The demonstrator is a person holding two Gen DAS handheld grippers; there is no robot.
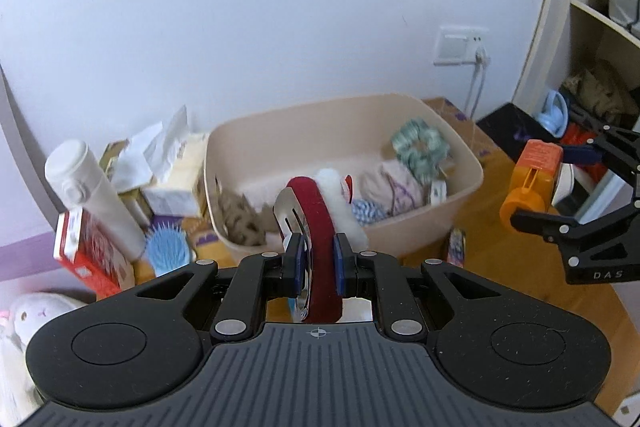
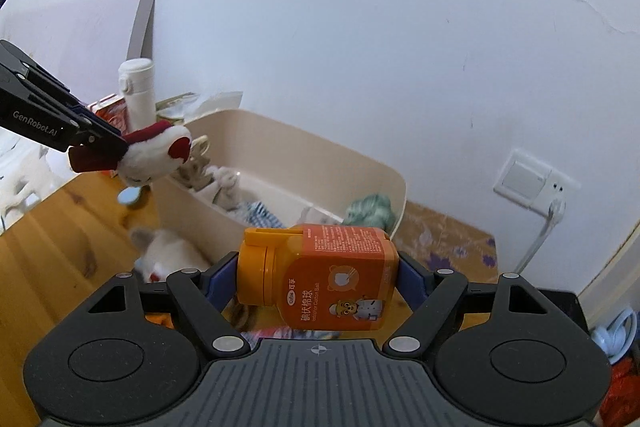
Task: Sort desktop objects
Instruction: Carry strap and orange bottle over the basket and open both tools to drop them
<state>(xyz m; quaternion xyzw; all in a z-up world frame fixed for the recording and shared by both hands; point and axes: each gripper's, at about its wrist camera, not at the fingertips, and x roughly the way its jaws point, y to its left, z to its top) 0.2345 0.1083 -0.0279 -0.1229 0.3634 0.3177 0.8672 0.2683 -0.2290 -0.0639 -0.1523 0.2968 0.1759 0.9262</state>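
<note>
The left tongs point(image 1: 319, 259) pinch a dark red hair clip point(image 1: 320, 239) with a metal clasp and a white fluffy trim, their blue pads pressed tight on its velvet band. In the right wrist view the clip hangs in the air over the near left rim of the beige bin point(image 2: 276, 131), above the wooden desk point(image 2: 60, 239).

The right tongs point(image 2: 318, 279) stand wide around an orange cotton-ball bottle point(image 2: 332, 275), which lies on its side between the pads, cap to the left, gripped at both ends. It is held clear of the desk, nearer than the bin.

The bin point(image 1: 460, 155) sits against the far wall. Inside lie a green scrunchie point(image 1: 420, 143) at the far right, a pale pink cloth bundle point(image 1: 394, 185) just beside it, a blue-and-white checked piece point(image 1: 366, 211) nearer the front, and a brown patterned fabric item point(image 1: 240, 223) at the left end.

Left of the bin stand a white flask point(image 1: 92, 195), a tissue pack point(image 1: 168, 163), a red box point(image 1: 88, 251) and a blue hairbrush point(image 1: 166, 253). A white plush toy point(image 2: 172, 255) lies on the desk near the bin's front wall.
</note>
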